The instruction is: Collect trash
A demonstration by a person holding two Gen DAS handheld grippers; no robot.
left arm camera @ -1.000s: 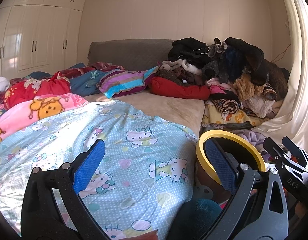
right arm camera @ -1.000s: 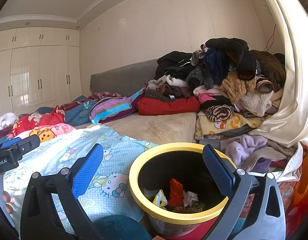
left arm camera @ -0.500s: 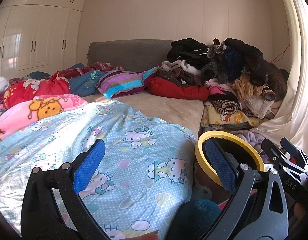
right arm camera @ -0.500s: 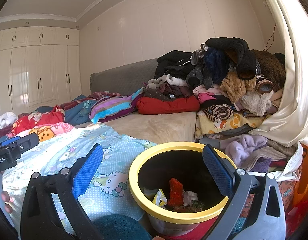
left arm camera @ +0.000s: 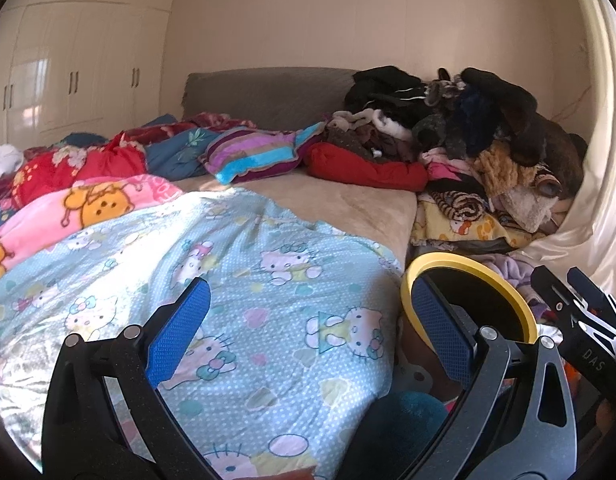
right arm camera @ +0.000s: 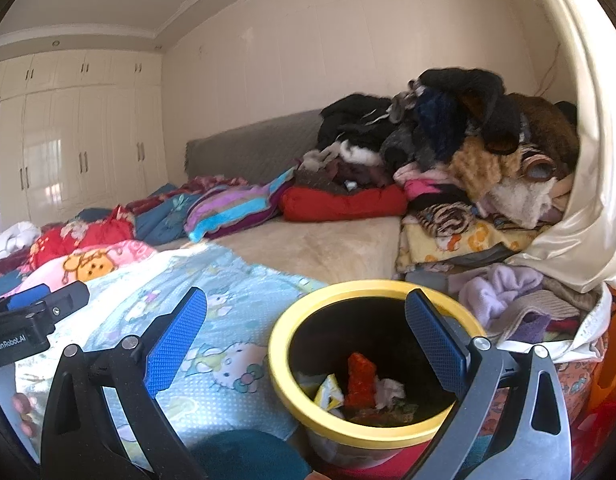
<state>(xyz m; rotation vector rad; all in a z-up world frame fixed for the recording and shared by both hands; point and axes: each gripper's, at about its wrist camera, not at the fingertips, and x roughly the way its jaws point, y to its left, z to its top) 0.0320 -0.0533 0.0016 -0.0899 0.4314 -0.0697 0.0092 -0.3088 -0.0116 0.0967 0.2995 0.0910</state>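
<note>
A yellow-rimmed trash bin (right arm camera: 304, 320) stands beside the bed and holds a red wrapper (right arm camera: 360, 376), a yellow-white packet (right arm camera: 328, 392) and crumpled paper (right arm camera: 390, 390). My right gripper (right arm camera: 308, 320) is open and empty, just above and in front of the bin. My left gripper (left arm camera: 308, 312) is open and empty over the Hello Kitty quilt (left arm camera: 248, 280), with the bin's rim (left arm camera: 468, 258) at its right finger. The right gripper's body shows at the right edge of the left wrist view (left arm camera: 580, 320).
A bed with a beige sheet (left arm camera: 348, 208), a striped pillow (left arm camera: 260, 152), a red cushion (left arm camera: 368, 168) and bright blankets (left arm camera: 88, 160). A tall heap of clothes (left arm camera: 488, 128) and a cream curtain (left arm camera: 600, 200) lie right. White wardrobes (left arm camera: 68, 72) stand far left.
Both grippers have stayed open and nearly still. The right view has shifted slightly, so the bin sits a little lower in the frame.
</note>
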